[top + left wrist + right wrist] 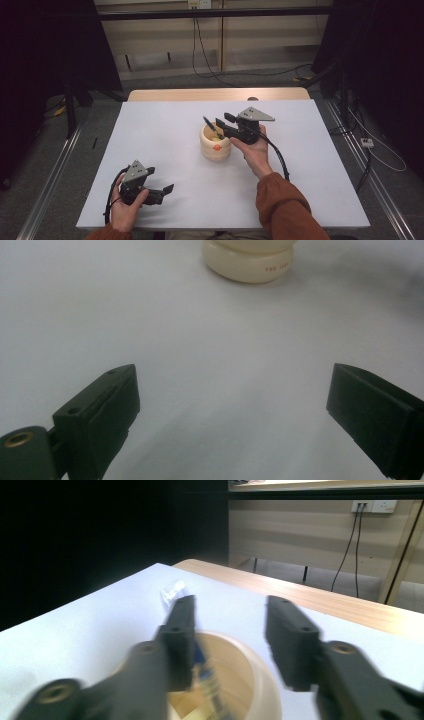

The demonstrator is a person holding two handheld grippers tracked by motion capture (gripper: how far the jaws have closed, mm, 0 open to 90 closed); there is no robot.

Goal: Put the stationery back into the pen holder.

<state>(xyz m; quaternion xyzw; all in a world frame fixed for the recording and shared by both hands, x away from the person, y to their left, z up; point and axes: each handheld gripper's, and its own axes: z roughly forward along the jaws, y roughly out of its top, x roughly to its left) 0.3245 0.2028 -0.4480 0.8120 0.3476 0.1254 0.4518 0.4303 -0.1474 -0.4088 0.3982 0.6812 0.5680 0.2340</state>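
Observation:
A cream round pot (214,150) stands near the middle of the white table (160,125), with an orange mark on its side. A dark pen (212,127) leans inside it, its tip poking above the rim. My right gripper (223,121) hovers over the pot's right rim, pointing left. In the right gripper view its jaws stand apart over the pot's mouth (250,670); the pen (172,592) sits beside the left jaw, with no pad pressing on it. My left gripper (160,180) rests at the near left, open and empty, facing the pot's base (248,262).
A wooden strip (215,94) runs along the table's far edge. Cables lie on the floor behind and to the right. Dark curtains flank both sides.

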